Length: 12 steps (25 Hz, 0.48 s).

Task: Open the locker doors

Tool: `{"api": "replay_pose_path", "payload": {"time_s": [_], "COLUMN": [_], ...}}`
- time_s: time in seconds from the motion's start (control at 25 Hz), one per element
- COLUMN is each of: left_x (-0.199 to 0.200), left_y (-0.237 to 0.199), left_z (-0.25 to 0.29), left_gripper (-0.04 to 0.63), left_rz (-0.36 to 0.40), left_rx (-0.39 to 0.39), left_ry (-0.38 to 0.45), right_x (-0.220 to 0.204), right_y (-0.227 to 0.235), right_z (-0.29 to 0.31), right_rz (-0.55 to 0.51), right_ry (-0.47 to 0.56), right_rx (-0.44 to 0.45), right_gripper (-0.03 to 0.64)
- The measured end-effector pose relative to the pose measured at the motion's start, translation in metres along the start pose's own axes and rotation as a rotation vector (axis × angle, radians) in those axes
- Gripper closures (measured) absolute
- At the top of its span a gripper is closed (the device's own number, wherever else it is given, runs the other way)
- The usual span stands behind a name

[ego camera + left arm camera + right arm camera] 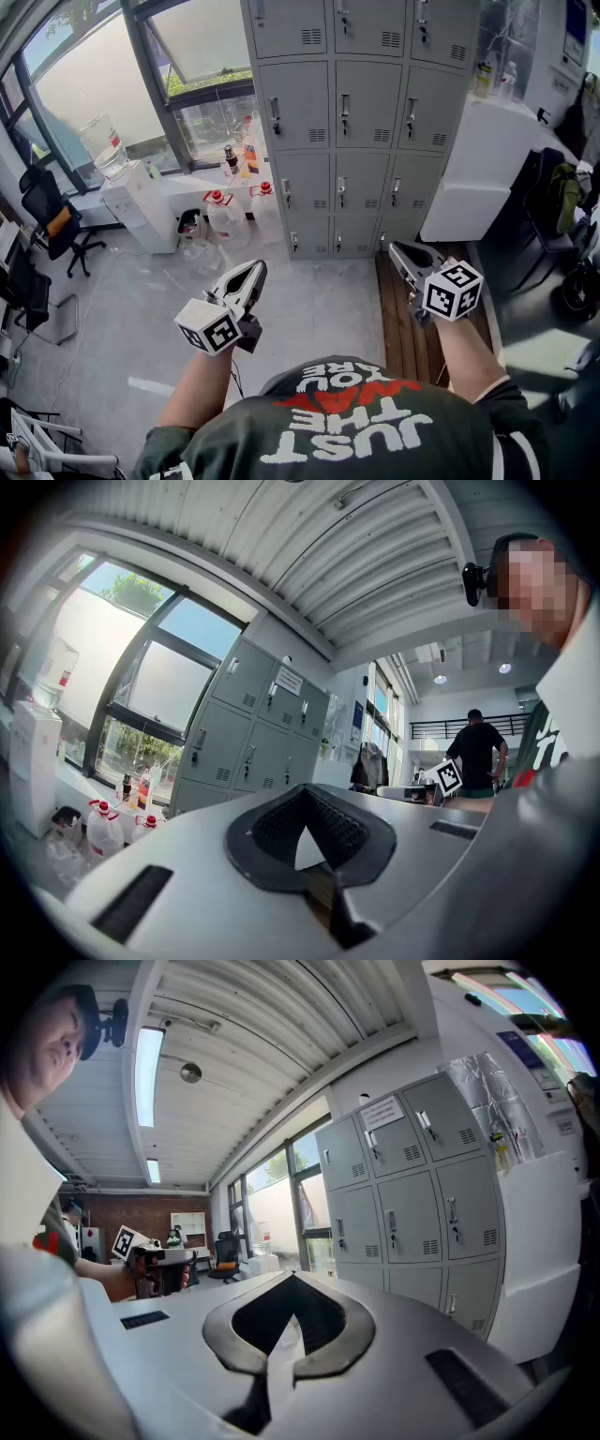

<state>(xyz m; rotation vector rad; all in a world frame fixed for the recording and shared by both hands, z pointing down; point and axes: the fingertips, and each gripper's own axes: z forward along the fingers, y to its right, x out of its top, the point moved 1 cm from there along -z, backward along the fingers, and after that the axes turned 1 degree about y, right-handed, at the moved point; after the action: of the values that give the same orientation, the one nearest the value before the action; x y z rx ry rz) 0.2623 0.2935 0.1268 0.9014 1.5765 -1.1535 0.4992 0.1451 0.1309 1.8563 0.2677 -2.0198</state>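
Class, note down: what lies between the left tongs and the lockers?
Bare grey floor only, in the head view, between the left tongs and the lockers; the water jugs stand aside, by the window.

1. Strong daylight comes in through the windows, and their panes wash out to white.
2. The lockers are evenly lit and sharp, without glare.
3. The floor is bright in the middle and falls into deep shade at the head view's right edge.
4. Both gripper views bulge like a fisheye, with black corners.
5. A tube lamp glows overhead.
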Motion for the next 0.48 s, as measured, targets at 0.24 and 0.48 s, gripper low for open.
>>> {"api": "replay_pose_path", "payload": {"time_s": [0.24, 0.48], "left_x": [-0.002, -0.003], "left_y": [-0.012, -0.008], "left_z": [0.021, 0.039], "left_gripper": [0.598, 0.598], "left_rz": [0.015, 0.015], "left_rx": [0.013, 0.023], "left_ry": [-0.011, -0.013], "right_x": [-0.001, -0.001], "right_y": [0.014, 0.031], "right_z": [0.015, 0.016], "right_rz": [-0.039, -0.042], "right_ry": [-0.019, -0.019], "right_rx": [-0.011, -0.013], "right_gripper": [0.584, 0.584]}}
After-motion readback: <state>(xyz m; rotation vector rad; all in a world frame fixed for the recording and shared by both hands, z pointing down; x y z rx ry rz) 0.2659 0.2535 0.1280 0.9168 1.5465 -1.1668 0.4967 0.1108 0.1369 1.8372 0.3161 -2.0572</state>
